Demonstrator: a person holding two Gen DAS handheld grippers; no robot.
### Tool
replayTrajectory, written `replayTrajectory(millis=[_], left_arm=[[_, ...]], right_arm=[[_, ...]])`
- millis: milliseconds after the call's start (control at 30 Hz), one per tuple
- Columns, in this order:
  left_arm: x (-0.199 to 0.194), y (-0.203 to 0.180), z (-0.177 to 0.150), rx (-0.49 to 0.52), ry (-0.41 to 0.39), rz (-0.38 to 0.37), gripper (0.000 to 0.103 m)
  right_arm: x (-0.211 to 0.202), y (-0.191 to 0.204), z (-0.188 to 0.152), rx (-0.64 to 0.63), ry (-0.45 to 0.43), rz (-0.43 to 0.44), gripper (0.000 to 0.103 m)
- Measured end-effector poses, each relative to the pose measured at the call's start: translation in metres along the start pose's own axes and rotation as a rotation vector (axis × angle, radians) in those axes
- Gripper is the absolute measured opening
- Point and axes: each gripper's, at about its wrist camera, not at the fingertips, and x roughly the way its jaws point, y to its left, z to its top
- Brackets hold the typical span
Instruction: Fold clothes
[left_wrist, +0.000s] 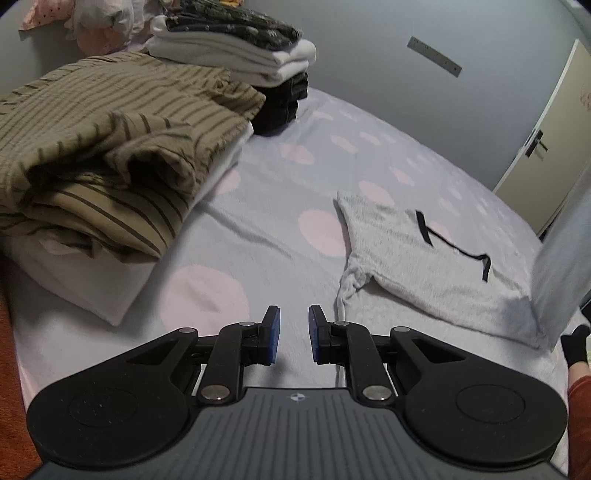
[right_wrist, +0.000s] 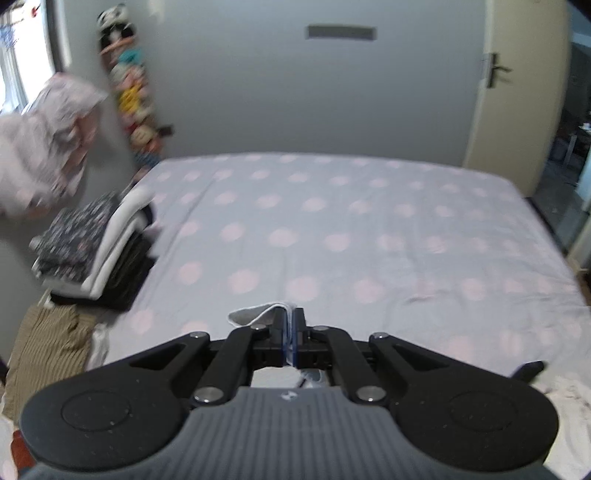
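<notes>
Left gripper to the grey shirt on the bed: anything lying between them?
Nothing visible. Only bare dotted sheet separates the open, empty left gripper from the grey shirt to its right. The striped pile sits off left, clear of that path.

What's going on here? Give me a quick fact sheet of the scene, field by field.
Setting: bed with a spotted sheet
Left gripper: jaws slightly apart, nothing between them
Right gripper: shut on an edge of the grey garment
Grey garment: mostly lying on the sheet, one part lifted
Finished piles: striped brown clothes; stack of white and dark folded clothes
Background: door
</notes>
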Motion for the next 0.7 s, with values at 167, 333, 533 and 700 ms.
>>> replayTrajectory(millis=[167, 333, 533, 700], left_arm=[[-0.004, 0.003, 0.001, -0.017, -0.011, -0.008, 0.018], [-0.005, 0.004, 0.003, -0.009, -0.018, -0.007, 0.018], [-0.001, 0.005, 0.005, -0.012, -0.015, -0.003, 0.018], [0.002, 0.005, 0.006, -0.006, -0.013, -0.002, 0.018]], right_arm=[[0.071, 0.053, -0.026, -0.012, 0.091, 0.074, 0.003], [0.138, 0.097, -0.06, -0.029, 0.185, 0.119, 0.003], [0.198, 0.13, -0.098, -0.053, 0.266, 0.155, 0.003], [0.223, 0.147, -0.117, -0.063, 0.291, 0.207, 0.01]])
